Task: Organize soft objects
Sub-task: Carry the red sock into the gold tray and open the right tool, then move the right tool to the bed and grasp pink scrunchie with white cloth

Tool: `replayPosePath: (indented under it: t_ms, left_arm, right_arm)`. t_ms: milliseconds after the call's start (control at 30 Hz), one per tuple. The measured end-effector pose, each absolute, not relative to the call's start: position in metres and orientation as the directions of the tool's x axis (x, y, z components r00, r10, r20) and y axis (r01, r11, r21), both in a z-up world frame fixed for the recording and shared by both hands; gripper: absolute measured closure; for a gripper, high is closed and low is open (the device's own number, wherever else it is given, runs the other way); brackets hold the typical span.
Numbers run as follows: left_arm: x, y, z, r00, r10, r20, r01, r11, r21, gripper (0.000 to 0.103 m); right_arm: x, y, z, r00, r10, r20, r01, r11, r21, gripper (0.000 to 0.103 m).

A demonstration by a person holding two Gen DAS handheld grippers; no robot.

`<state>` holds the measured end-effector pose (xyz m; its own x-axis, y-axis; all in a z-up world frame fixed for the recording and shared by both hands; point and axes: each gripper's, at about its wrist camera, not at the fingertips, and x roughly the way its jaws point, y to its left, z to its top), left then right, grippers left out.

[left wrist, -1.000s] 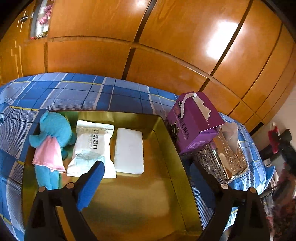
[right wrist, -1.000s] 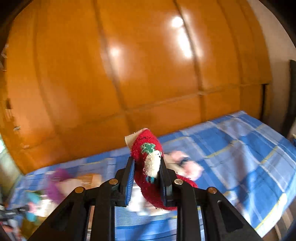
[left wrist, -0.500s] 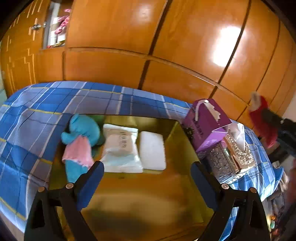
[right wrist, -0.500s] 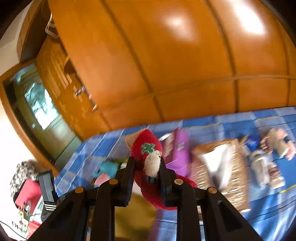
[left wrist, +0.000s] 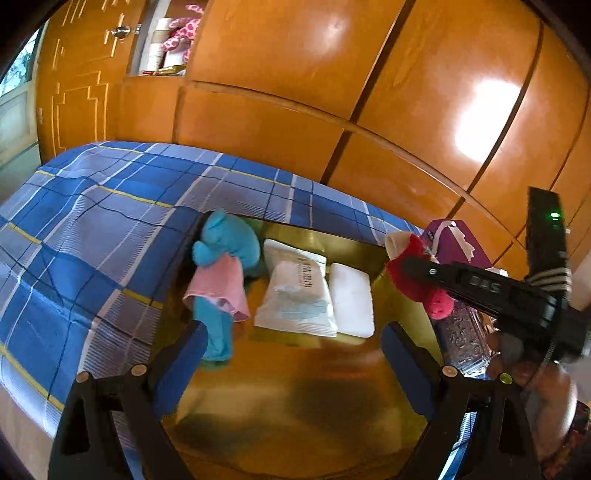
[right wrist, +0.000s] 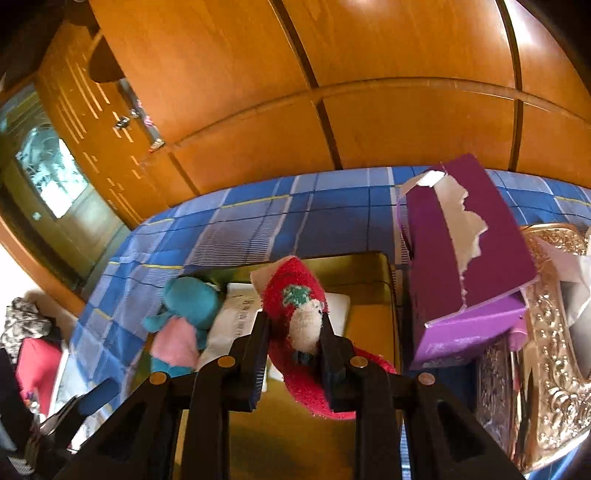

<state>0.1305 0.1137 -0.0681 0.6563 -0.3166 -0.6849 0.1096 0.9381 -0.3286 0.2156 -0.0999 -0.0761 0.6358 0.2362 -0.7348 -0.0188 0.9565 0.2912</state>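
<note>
Orange wooden wardrobe doors [left wrist: 266,48] are standing behind a bed under a blue plaid sheet [left wrist: 92,221]; the right hand-held gripper [right wrist: 295,343] is gripping a red sock [right wrist: 295,295] over the gold tray [left wrist: 295,387], its jaws beginning to ease apart; the left hand-held gripper [left wrist: 291,354] is hanging wide and empty above the tray.

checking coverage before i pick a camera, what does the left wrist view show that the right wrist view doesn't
Only the left wrist view shows the pink plush on the cupboard shelf and the open left tongs.

Only the right wrist view shows the white figure and green patch on the red sock, which sits between the right tongs as they begin opening.

Both show the gold tray, blue plush toy, wipes pack and purple tissue box.
</note>
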Motion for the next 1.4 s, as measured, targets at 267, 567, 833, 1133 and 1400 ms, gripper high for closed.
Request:
replayPosePath:
  t_ms: [267, 567, 833, 1133, 1400]
  left_arm:
    - [0.127, 0.126, -0.072, 0.662, -0.308, -0.684, 0.071, 0.933, -0.352, 0.008]
    - [0.124, 0.13, -0.077, 0.652, -0.316, -0.689, 0.06, 0.927, -0.369, 0.008]
    - [0.122, 0.129, -0.082, 0.639, -0.309, -0.704, 0.046, 0.929, -0.366, 0.008]
    - [0.124, 0.12, -0.089, 0.615, -0.314, -0.723, 0.043, 0.929, -0.367, 0.008]
    - [0.124, 0.095, -0.087, 0.594, -0.339, -0.73, 0.097, 0.93, -0.354, 0.007]
  right_arm:
    - [0.232, -0.091, -0.087, 0.639, 0.177, -0.748, 0.02, 0.969, 0.247, 0.078]
    - [0.247, -0.088, -0.1, 0.633, 0.084, -0.769, 0.085, 0.981, 0.177, 0.078]
    - [0.247, -0.084, -0.108, 0.613, 0.032, -0.79, 0.111, 0.986, 0.127, 0.063]
    - [0.204, -0.087, -0.077, 0.647, 0.153, -0.747, 0.015, 0.977, 0.213, 0.061]
    - [0.142, -0.1, -0.041, 0.71, 0.258, -0.655, -0.175, 0.966, 0.19, 0.061]
